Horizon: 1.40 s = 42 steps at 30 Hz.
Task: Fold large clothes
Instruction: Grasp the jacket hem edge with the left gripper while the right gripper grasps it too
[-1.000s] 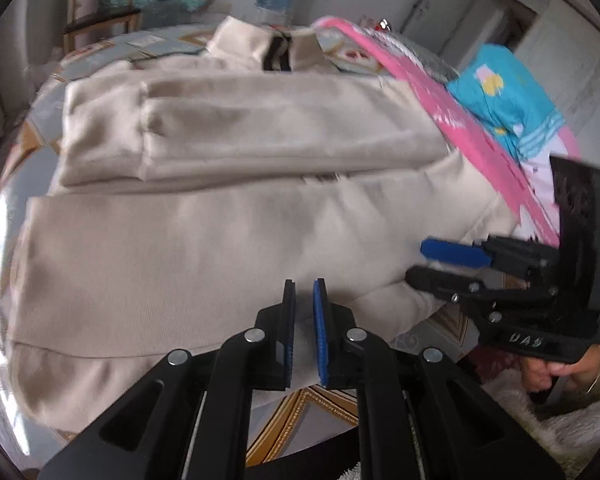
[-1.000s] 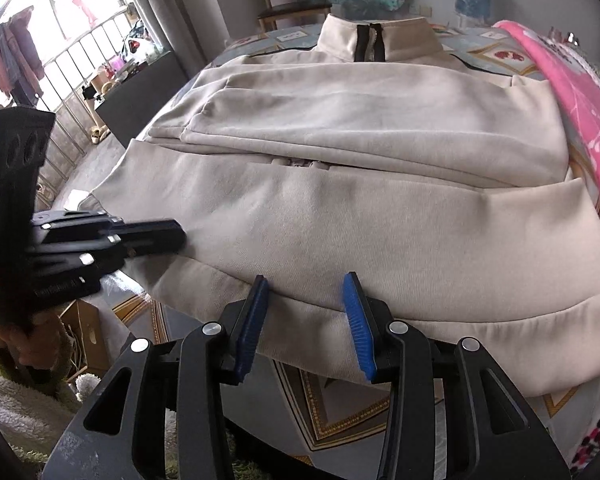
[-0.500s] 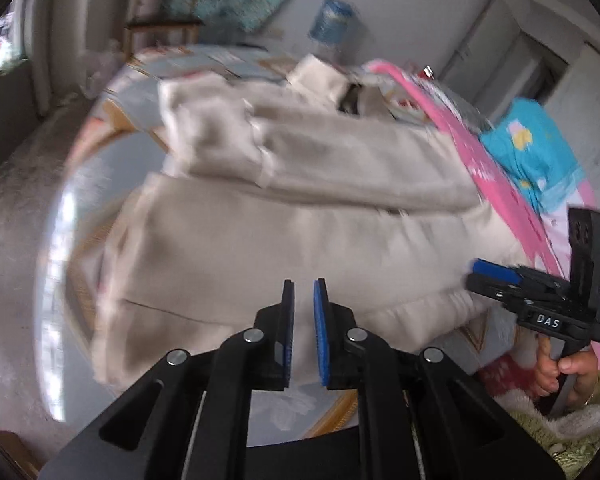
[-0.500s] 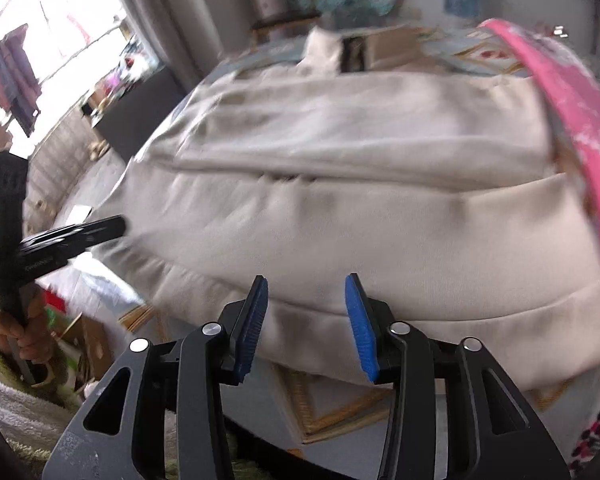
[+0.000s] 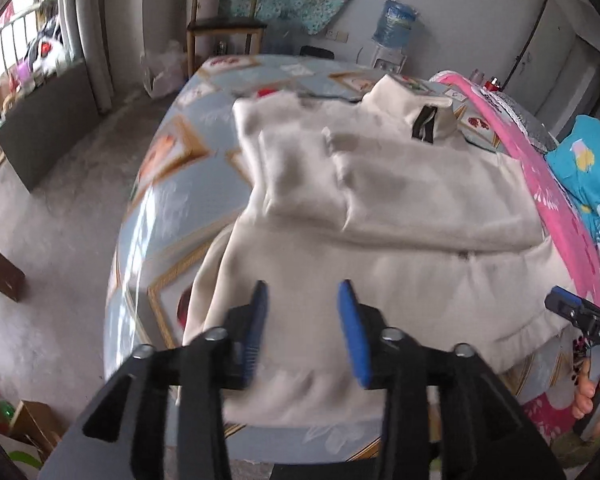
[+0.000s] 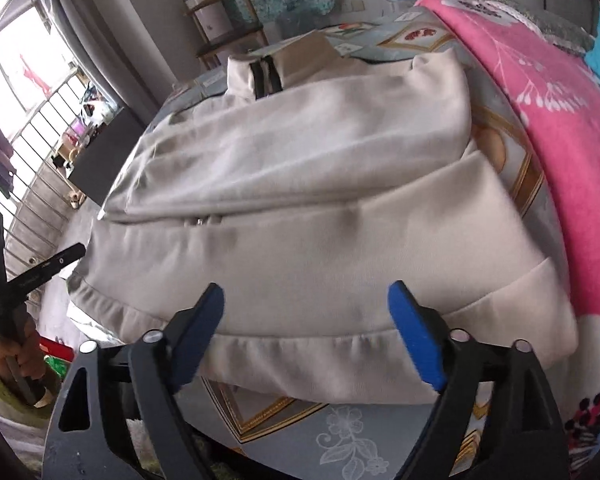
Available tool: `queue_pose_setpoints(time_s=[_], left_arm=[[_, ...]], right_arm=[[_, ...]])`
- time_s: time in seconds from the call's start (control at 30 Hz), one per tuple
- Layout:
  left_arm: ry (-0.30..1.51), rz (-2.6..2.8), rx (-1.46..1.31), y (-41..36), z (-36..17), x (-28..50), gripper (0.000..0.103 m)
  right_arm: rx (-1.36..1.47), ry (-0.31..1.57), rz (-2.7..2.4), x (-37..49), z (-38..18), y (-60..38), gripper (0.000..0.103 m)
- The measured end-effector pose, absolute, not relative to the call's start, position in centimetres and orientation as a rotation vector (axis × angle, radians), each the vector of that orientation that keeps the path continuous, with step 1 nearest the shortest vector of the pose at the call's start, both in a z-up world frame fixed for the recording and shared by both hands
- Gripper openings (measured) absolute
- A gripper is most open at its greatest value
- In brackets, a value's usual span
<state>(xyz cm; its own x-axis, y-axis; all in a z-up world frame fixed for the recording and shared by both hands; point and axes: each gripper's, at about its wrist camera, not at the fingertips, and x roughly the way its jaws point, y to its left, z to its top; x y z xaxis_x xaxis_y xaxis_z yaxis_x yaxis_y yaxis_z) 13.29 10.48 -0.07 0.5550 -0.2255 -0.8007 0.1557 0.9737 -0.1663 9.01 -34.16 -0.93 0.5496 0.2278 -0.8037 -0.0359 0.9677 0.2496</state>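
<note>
The cream zip-collar jacket [image 6: 300, 216] lies flat on the bed [image 5: 168, 184], sleeves already folded across its chest and its ribbed hem at the near edge, so the step in hand looks like the bottom-up fold. The left gripper [image 5: 302, 320] and the right gripper [image 6: 306, 320] hover over that hem, their blue-padded fingers just opened, left partway and right wide, holding nothing. Next, each must pinch a hem corner; the soft, thick fleece will sag if lifted unevenly.
</note>
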Motion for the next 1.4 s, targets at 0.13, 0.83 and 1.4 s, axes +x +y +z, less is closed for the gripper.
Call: queue_pose_setpoints(time_s=[0.13, 0.83, 1.4], left_arm=[[0.948, -0.198, -0.031, 8.1, 1.7, 15.3, 0.059], [0.934, -0.102, 0.119, 3.9, 4.2, 22.2, 0.064], [0.988, -0.269, -0.008, 1.6, 5.8, 33.6, 0.066]], right_arm=[[0.202, 0.95, 0.138, 10.1, 0.6, -34.7, 0.086], [0.184, 0.925, 0.246, 17.4, 5.2, -33.7, 0.087], [0.157, 0.94, 0.334, 32.9, 8.4, -34.2, 0.087]])
